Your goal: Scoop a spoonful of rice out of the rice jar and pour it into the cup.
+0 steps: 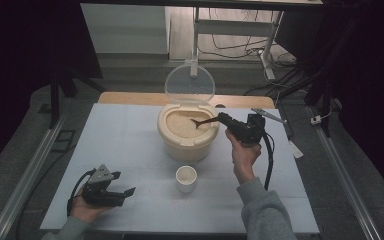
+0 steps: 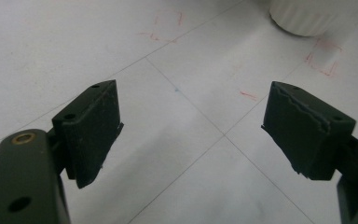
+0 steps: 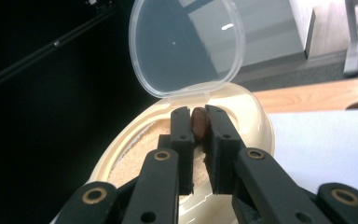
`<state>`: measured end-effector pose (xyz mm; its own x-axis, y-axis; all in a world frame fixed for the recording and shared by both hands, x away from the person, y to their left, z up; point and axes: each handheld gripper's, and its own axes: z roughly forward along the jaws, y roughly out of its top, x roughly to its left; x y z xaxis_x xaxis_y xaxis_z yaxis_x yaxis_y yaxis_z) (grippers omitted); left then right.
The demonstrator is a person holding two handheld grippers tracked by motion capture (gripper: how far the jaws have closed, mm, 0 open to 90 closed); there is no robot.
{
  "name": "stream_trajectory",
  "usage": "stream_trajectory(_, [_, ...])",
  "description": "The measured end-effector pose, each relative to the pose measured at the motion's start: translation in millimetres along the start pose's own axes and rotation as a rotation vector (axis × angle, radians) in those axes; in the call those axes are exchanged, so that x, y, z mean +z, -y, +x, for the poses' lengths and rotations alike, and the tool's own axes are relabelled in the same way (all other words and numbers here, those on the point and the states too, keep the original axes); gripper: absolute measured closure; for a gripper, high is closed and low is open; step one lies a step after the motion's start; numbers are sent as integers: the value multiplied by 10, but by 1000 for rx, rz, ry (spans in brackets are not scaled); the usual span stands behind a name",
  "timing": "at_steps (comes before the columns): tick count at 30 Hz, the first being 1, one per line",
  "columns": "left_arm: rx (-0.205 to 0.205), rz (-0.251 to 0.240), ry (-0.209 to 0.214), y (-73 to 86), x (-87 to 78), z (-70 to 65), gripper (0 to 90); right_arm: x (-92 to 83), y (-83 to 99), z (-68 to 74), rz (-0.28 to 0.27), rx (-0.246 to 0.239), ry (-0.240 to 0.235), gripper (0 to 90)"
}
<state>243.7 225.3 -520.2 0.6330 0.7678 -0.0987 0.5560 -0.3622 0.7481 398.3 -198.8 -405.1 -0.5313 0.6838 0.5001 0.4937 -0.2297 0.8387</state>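
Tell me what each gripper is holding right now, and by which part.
The right gripper grips a brown spoon by its handle end, bowl in the container's grain. The left gripper holds nothing.

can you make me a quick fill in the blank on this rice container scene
1. The right gripper is shut on the handle of a brown ____, whose bowl end dips into the grain.
2. The clear lid of the cream container stands ____.
3. The small white cup stands on the table in front of the container and looks ____ inside.
4. The jaws of the left gripper are ____.

Missing words: spoon; open; empty; open
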Motion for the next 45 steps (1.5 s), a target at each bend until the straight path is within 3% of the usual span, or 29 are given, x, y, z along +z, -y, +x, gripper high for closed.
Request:
stream_trajectory(7, [1,0,0,-2,-2,-1,187,-20,3,-46,6,69,-14,821])
stream_trajectory(15, [-1,-2,-1,-3,-2,1,187,-39,1,-110,12,198,-39,824])
stream_trajectory(23, [2,-2,-2,-4,-4,0,187,-59,-11,-146,21,260,-54,829])
stream_trajectory(30, [4,0,-2,-4,0,2,187,-94,-12,-240,7,350,-52,829])
stream_trajectory(38, [6,3,-4,-5,8,1,187,-144,-35,-319,-6,420,-59,829])
stream_trajectory(45, [5,3,-4,-4,6,4,188,-165,-50,-339,-19,451,-77,829])
